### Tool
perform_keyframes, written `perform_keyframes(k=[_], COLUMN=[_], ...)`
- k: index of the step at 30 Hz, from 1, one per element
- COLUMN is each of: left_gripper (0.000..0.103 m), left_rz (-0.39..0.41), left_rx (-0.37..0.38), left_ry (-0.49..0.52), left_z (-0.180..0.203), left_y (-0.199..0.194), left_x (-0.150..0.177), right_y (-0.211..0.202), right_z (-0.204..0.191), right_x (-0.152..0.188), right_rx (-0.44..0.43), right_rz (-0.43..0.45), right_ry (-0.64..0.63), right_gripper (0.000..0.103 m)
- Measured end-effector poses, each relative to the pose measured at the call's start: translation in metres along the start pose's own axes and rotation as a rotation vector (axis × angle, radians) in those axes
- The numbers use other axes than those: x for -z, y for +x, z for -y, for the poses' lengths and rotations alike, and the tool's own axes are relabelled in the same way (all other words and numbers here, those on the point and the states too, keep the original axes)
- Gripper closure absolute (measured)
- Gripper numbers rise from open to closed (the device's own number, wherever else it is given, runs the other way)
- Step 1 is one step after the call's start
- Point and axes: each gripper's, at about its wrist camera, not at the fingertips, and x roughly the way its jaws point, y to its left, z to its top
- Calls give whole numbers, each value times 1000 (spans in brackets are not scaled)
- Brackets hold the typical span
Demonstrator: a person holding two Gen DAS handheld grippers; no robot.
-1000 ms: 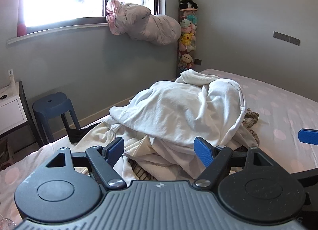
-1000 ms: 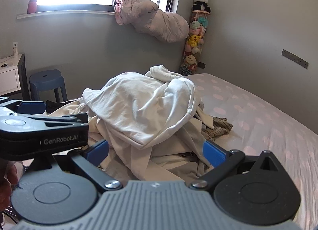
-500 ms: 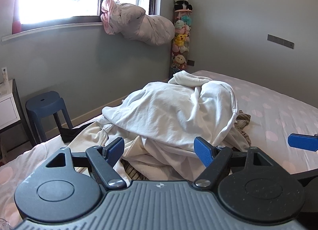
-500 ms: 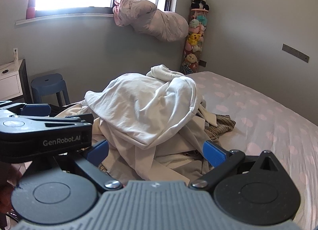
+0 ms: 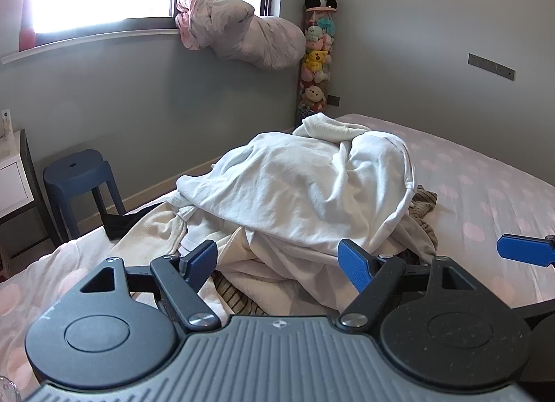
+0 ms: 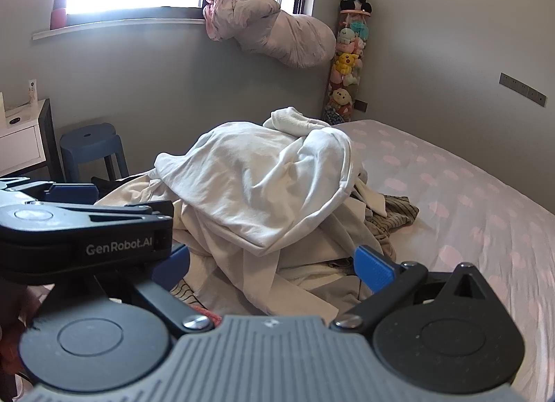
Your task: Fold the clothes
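The heap of crumpled white and cream cotton clothes (image 5: 305, 193) is seen nearer the pink-dotted bed's (image 5: 485, 193) left edge than a second ago. Both the left gripper (image 5: 277, 259) and right gripper (image 6: 274, 266) are held spread and empty, so no garment has been picked yet.

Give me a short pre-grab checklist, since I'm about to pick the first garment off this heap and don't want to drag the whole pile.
1. Left tool open and empty: ok.
2. Right tool open and empty: ok, though the left tool's body hides part of its left finger.
3. White top garment lies uppermost, nothing on it: ok.
4. A free hem or corner to pinch: cannot tell; edges are bunched and tucked under.
5. Clear bed space for laying it flat: ok, on the right of the heap.
6. Garments beneath, cream cloth and striped piece, untangled from the top one: cannot tell.
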Motion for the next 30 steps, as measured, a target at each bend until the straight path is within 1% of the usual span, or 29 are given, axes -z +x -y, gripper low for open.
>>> perform_keyframes(k=[30], left_gripper=[27], left_rz=[-62], left_rx=[31], left_ry=[-21], left_z=[7], left_y=[9], left_x=[6], right_y=[6], right_z=[4], right_x=[8], right_rx=[-21], right_rz=[-35], right_ry=[27], right_gripper=[1])
